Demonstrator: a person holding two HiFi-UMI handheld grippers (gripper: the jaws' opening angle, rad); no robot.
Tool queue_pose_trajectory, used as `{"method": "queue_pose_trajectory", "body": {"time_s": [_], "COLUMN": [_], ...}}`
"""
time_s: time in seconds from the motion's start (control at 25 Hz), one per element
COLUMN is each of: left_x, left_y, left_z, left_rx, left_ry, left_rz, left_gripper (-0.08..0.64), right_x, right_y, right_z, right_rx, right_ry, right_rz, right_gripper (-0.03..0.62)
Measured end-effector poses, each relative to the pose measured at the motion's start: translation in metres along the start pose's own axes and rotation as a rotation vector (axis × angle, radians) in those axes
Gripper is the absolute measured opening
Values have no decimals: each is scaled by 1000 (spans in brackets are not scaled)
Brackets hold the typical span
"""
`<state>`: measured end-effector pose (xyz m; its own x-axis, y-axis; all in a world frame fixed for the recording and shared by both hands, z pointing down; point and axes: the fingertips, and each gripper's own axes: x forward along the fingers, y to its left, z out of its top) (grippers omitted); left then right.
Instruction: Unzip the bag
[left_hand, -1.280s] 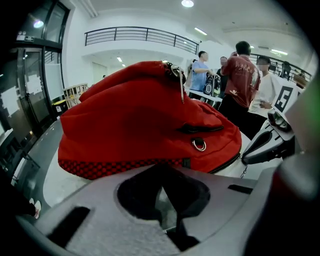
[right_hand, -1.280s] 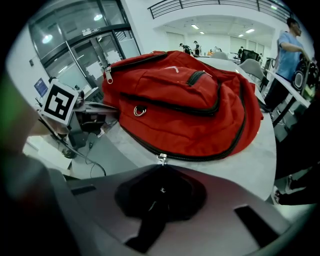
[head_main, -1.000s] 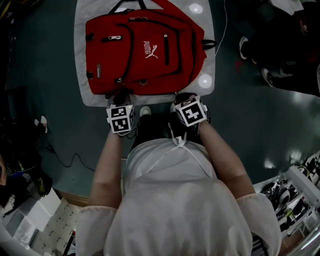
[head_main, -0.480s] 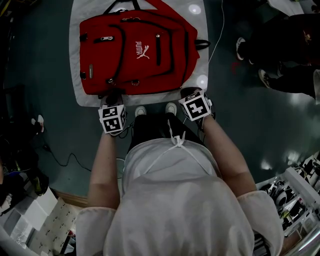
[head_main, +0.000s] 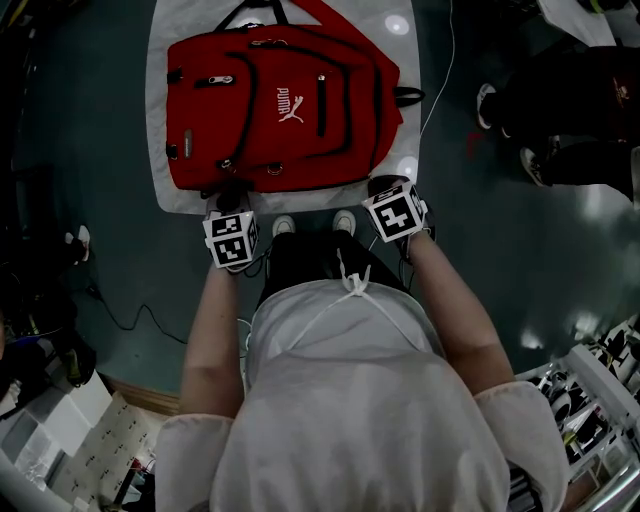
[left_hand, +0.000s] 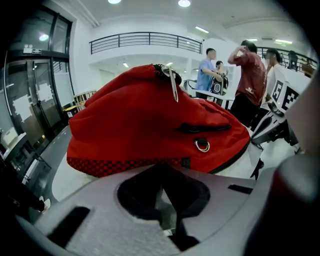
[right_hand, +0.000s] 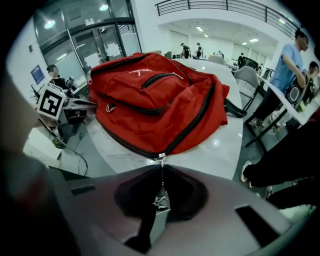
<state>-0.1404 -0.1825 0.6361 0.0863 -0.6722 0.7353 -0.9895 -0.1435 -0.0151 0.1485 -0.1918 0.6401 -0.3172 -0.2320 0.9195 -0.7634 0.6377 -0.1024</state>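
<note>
The right gripper's jaws are closed on the thin metal zip pull. The left gripper's jaws are drawn together at the checkered near edge of the red bag, apparently pinching it. Both forearms reach forward, side by side. The bag lies flat and zipped on the pale bench.

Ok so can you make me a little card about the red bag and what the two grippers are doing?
bag: red backpack, lying flat
where: on the white table
zip: the main zipper looks closed along the part in view
left gripper: shut at the backpack's near edge, seems to pinch the fabric
right gripper: shut on the zipper pull at the near corner
stage: unzipping not yet started
</note>
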Motion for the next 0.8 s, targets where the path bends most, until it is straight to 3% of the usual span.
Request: {"method": "queue_pose_trajectory", "body": {"time_s": [0.08, 0.2, 0.32, 0.56, 0.8], "left_x": [0, -1, -7, -32, -77], "left_y": [0, -2, -3, -8, -32], "left_z": [0, 2, 6, 33, 117], "left_rx": [-9, -35, -74, -124, -116], "left_ry": [-3, -4, -13, -59, -295], "left_rz": [-4, -23, -36, -88, -185], "left_gripper": [25, 25, 26, 26, 26], "right_x": [0, -1, -8, -43, -86], "right_y": [-1, -2, -2, 13, 30], "right_z": [2, 2, 7, 62, 124], "right_rx": [-7, 64, 141, 181, 227], "right_ry": [5, -22, -69, -270, -494], "right_rz": [-22, -37, -53, -53, -40], "right_gripper": [31, 34, 94, 94, 66]}}
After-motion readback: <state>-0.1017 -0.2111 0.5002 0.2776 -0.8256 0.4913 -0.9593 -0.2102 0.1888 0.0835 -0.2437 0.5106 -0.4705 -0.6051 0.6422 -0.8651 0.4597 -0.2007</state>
